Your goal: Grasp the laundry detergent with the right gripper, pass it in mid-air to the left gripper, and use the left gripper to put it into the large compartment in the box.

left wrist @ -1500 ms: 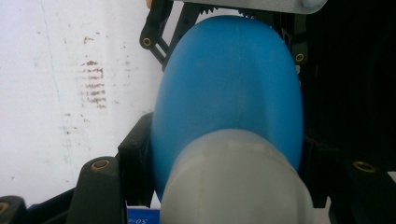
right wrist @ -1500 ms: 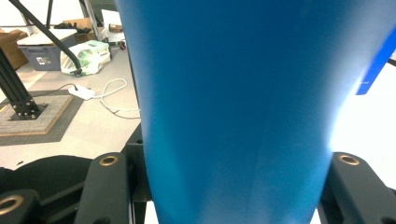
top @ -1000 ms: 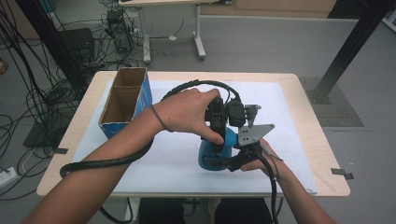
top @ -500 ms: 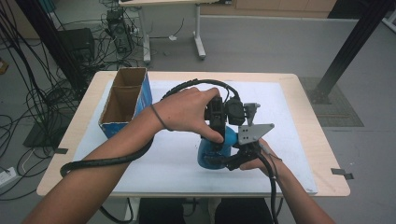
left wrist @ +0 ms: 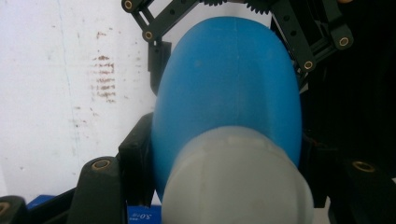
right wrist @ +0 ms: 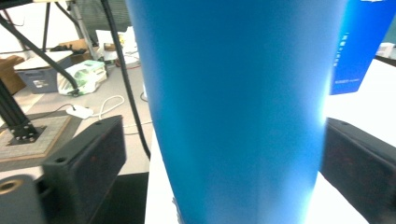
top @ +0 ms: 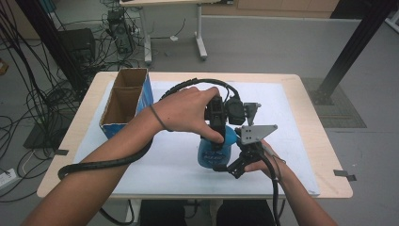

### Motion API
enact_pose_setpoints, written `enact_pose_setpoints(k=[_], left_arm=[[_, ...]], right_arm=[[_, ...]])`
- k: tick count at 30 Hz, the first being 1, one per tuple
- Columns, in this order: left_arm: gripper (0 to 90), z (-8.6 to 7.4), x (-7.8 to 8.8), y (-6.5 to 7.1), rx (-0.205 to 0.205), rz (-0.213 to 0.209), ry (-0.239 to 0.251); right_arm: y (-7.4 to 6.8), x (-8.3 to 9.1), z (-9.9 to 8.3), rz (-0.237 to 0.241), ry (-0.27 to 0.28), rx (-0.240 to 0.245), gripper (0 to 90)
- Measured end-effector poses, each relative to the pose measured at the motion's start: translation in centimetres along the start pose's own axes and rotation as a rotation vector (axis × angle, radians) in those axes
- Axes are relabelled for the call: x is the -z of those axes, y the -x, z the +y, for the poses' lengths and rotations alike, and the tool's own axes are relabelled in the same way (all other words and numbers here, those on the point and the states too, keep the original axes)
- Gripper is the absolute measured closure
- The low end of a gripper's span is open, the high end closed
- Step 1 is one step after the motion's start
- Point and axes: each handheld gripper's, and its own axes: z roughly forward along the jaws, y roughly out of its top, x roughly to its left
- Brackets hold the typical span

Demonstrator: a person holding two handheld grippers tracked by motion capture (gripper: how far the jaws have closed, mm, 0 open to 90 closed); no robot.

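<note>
High view: a blue plastic bottle with a white cap [top: 212,153] stands near the middle of the desk [top: 301,94], toward its front edge; the left gripper [top: 217,136] clamps it from above by the neck; the right gripper [top: 225,165], its jaws just opened, sits around the bottle's base without pressing; an open cardboard box [top: 124,101] stands near the left edge.

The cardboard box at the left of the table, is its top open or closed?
Open. In the high view the cardboard box stands upright with its top uncovered, and its brown inner walls and floor are visible.
</note>
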Motion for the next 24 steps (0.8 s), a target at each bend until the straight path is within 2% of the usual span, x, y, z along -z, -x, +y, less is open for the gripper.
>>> enact_pose_setpoints(k=[6,16,24], left_arm=[[37.5,0.1,-0.1,0.0,0.007,-0.002,-0.01],[37.5,-0.2,0.2,0.0,0.021,-0.003,-0.013],[37.5,-1.1,0.9,-0.6,0.071,-0.006,0.002]], right_arm=[[-0.4,0.2,0.0,-0.029,-0.01,0.0,1.7],[-0.7,0.9,-0.3,-0.048,-0.018,-0.012,1.8],[-0.8,1.5,-0.6,-0.068,-0.016,-0.027,1.8]])
